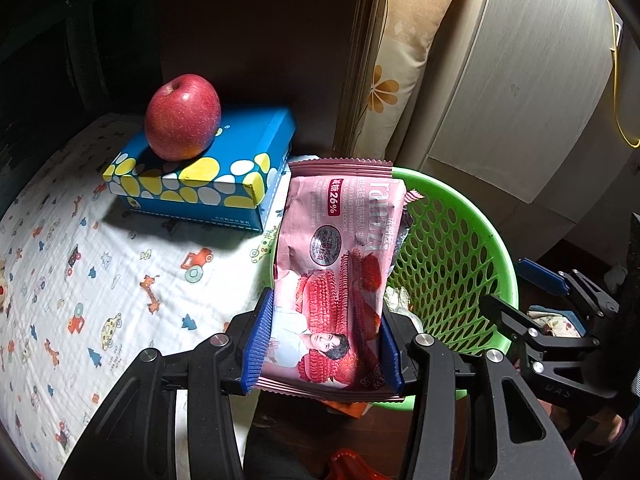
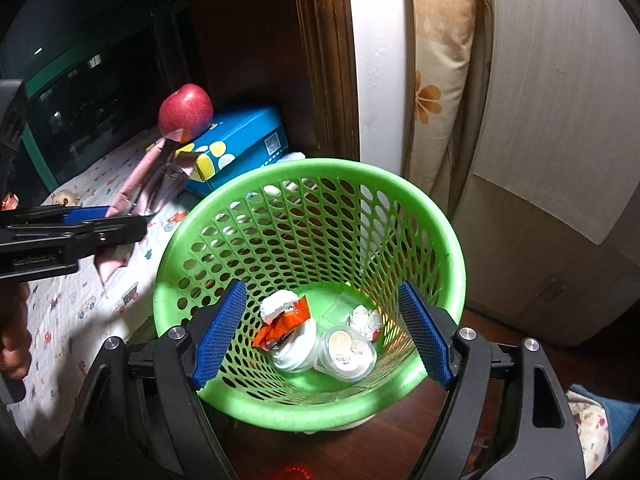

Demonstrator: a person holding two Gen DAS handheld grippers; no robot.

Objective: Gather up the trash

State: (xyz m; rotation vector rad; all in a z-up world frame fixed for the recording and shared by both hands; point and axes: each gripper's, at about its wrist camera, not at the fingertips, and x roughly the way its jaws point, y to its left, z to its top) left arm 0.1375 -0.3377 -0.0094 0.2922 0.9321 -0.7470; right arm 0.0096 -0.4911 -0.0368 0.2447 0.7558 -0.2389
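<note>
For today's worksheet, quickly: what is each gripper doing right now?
Left gripper: jaws closed on the pink cookie packet.
Right gripper: jaws open, holding nothing, above the green basket.

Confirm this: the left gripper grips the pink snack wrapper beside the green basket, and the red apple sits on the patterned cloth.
Wrong on the apple. The left wrist view shows the red apple sitting on the blue spotted cardboard box, not the cloth. The left gripper does grip the pink snack wrapper beside the green perforated plastic basket.
</note>
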